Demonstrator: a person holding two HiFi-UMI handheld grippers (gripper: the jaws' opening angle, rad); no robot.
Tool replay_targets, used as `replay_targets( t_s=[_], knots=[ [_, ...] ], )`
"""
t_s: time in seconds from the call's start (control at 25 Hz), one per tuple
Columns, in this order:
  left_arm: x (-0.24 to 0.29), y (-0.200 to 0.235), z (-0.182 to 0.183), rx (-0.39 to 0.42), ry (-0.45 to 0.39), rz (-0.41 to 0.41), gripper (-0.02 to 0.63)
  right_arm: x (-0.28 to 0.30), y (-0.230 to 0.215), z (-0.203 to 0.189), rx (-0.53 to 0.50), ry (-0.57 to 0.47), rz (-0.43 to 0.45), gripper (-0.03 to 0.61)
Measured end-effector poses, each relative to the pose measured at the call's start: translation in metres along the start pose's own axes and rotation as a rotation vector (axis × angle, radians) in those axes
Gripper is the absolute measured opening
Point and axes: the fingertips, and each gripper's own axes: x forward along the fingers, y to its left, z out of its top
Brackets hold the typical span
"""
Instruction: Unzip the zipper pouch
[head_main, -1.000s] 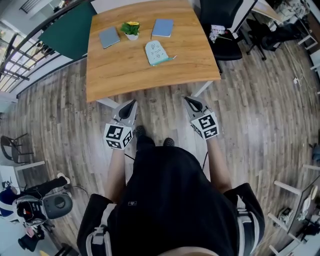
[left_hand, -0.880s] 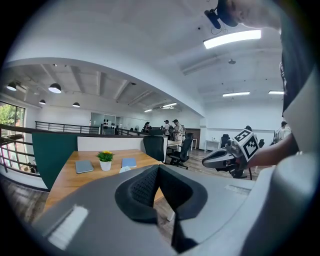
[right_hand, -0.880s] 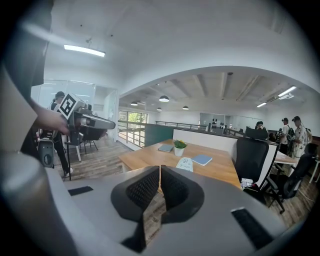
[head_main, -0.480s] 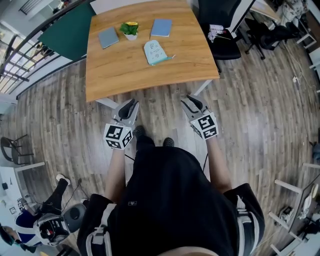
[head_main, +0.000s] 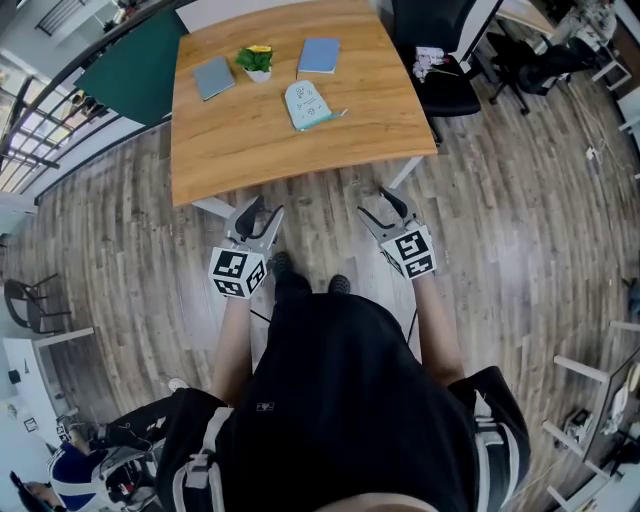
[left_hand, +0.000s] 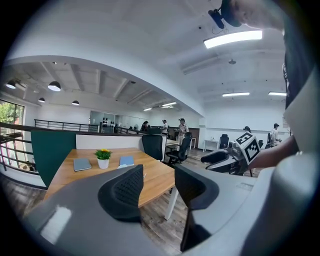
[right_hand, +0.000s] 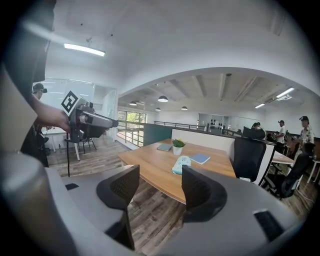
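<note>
A person stands on a wooden floor, holding the left claw (head_main: 258, 211) and the right claw (head_main: 386, 205) side by side, just short of the near edge of a wooden worktop (head_main: 230, 150). Both claws' jaws have just been opening and stand wide apart, with nothing between them. The pale blue zipper pouch (head_main: 307, 104) lies flat on the worktop, well ahead of both claws. Beyond it sit a potted plant (head_main: 258, 60), a grey notebook (head_main: 213, 77) and a blue notebook (head_main: 320, 55).
</note>
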Motion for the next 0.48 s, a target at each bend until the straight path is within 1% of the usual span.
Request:
replay_targets(
  t_s=[0.12, 0.24, 0.48],
  knots=[
    [0.0019, -0.0028, -0.0031, 0.000, 0.014, -0.010, 0.227, -0.0010, -0.0001, 0.0021, -0.015, -0.016, -0.005, 0.275],
    [0.0031, -0.0037, -0.0035, 0.000, 0.019, -0.006, 0.247, -0.0015, -0.0010, 0.0027, -0.023, -0.010, -0.010, 0.293],
    [0.0084, -0.0050, -0.0009, 0.006, 0.021, 0.006, 0.250, -0.0006, -0.0084, -0.0013, -0.023, -0.018, -0.010, 0.307]
  ],
)
